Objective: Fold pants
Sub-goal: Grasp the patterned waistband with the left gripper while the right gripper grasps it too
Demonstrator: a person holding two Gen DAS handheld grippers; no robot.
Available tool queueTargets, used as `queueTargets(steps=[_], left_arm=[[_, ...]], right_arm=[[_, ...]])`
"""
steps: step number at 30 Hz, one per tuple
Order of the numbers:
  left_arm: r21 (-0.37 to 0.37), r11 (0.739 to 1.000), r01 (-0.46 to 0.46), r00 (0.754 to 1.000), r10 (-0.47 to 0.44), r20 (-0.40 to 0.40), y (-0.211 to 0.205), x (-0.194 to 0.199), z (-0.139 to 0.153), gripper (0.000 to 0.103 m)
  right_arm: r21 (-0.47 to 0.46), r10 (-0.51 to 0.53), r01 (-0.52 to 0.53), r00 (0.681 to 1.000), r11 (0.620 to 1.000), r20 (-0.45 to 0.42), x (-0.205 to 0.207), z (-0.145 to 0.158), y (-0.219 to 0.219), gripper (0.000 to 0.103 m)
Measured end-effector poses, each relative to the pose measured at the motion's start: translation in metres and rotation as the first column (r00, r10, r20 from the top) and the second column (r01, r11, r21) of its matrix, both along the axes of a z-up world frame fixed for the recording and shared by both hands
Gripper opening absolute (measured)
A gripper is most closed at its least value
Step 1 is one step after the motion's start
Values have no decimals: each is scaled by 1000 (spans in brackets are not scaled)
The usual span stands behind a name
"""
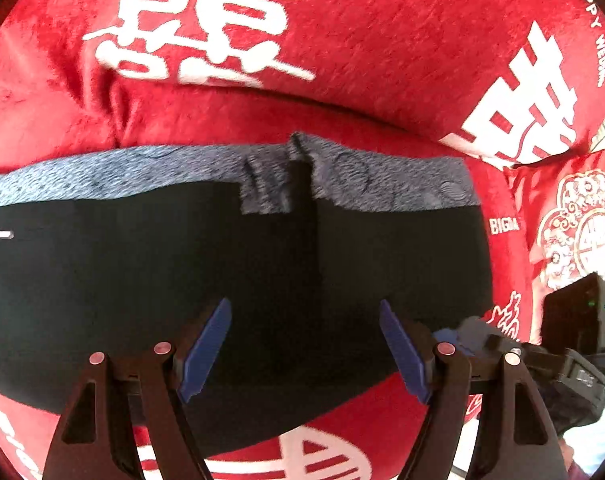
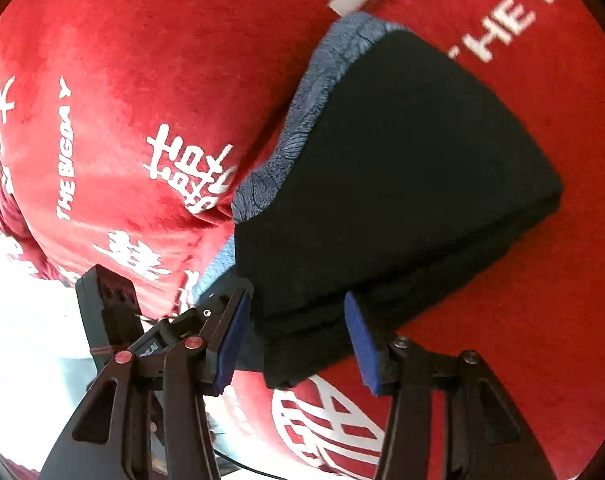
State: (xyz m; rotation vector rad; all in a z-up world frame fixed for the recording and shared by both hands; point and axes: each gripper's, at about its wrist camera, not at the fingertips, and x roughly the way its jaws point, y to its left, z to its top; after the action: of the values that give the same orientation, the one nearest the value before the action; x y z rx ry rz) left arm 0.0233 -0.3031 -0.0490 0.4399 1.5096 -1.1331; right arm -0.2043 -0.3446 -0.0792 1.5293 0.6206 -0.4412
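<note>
Black pants [image 1: 262,280] lie folded into a thick stack on a red blanket, and a blue-grey patterned layer [image 1: 142,172] shows along their far edge. My left gripper [image 1: 304,354] hangs open above the stack with nothing between its blue pads [image 1: 206,352]. In the right wrist view the folded pants [image 2: 402,180] run away from me, blue-grey edge [image 2: 302,128] on the left. My right gripper [image 2: 298,340] is open. The stack's near end sits between its jaws, and the pads [image 2: 360,340] stand beside the cloth without squeezing it.
A red plush blanket [image 1: 362,40] with white characters and lettering covers the whole surface [image 2: 122,80]. The other gripper's black body shows at the right edge [image 1: 574,316] of the left view and low left [image 2: 106,300] in the right view. White floor lies beyond the blanket [image 2: 30,340].
</note>
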Motion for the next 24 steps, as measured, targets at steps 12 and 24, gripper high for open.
queueTargets(steps=[12,24], left_arm=[[-4,999,37,997,-36,63,0,-10,5,30],[28,999,-34,983,28,184,33,-19,-4,62]], right_arm=[[65,-90,88,996,994,28,-5,-13,-10,4],[66,67,-64,996,996,-51,0,-24,7,12]])
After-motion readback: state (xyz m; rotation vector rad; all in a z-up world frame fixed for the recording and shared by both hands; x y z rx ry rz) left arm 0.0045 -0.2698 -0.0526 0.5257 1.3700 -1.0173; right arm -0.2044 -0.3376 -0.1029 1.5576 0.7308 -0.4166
